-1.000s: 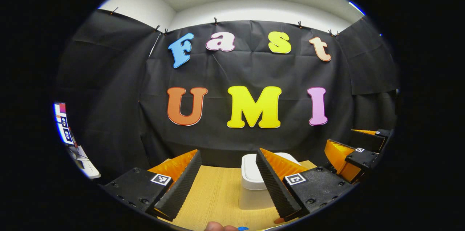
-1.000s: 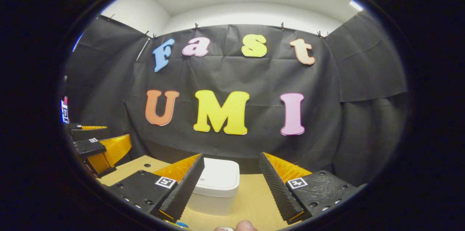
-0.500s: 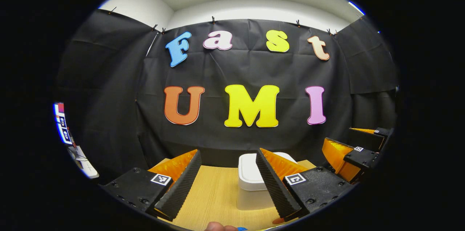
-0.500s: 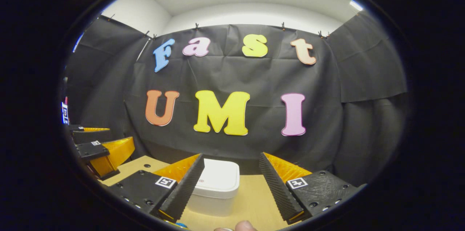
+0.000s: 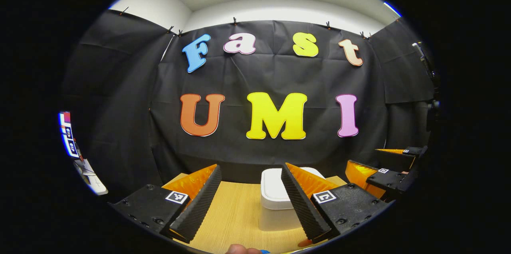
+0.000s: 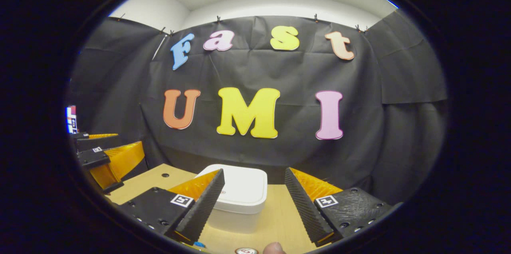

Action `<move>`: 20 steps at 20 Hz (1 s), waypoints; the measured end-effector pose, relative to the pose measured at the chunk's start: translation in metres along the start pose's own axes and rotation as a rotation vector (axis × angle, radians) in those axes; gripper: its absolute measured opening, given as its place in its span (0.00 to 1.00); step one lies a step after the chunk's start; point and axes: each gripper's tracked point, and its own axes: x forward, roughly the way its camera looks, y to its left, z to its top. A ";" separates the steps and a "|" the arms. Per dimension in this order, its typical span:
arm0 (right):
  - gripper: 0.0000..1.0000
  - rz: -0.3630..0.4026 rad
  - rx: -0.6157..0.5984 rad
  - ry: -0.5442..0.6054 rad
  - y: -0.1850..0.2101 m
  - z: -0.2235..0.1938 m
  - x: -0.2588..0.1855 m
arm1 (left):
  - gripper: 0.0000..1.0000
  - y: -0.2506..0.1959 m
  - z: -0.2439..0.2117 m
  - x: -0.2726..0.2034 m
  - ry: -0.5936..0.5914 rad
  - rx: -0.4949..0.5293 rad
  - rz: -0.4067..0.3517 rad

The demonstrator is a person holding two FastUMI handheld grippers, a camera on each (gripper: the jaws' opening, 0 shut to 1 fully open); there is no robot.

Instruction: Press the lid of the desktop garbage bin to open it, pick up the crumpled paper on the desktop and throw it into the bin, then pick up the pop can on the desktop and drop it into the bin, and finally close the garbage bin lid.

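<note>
The white square plastic bin (image 6: 238, 198) sits shut on the light wooden bench (image 6: 275, 222), straight ahead of the right tongs (image 6: 254, 202), which look nearer. Both tongs, left tongs (image 5: 250, 200) too, gape wide, holding nothing.

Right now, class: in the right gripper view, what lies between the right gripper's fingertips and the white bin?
Only bare wooden desktop separates the open right gripper from the garbage bin.

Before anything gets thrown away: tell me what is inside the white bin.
Cannot be seen: the bin stands on the wooden table with its white lid shut, covering the inside. Nothing rests on the lid.
</note>
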 end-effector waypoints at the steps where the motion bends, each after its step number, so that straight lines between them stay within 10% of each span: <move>1: 0.95 0.007 -0.001 0.013 0.000 -0.003 0.005 | 0.97 0.000 -0.001 0.000 0.001 0.002 0.000; 9: 0.93 0.103 -0.014 0.091 0.023 -0.022 0.041 | 0.97 0.006 0.000 -0.002 -0.004 0.022 0.026; 14: 0.72 0.140 -0.045 0.161 0.032 -0.042 0.065 | 0.98 0.014 -0.003 -0.003 0.003 0.027 0.058; 20: 0.00 0.209 -0.016 0.262 0.047 -0.066 0.085 | 0.97 0.015 -0.003 -0.003 0.003 0.048 0.062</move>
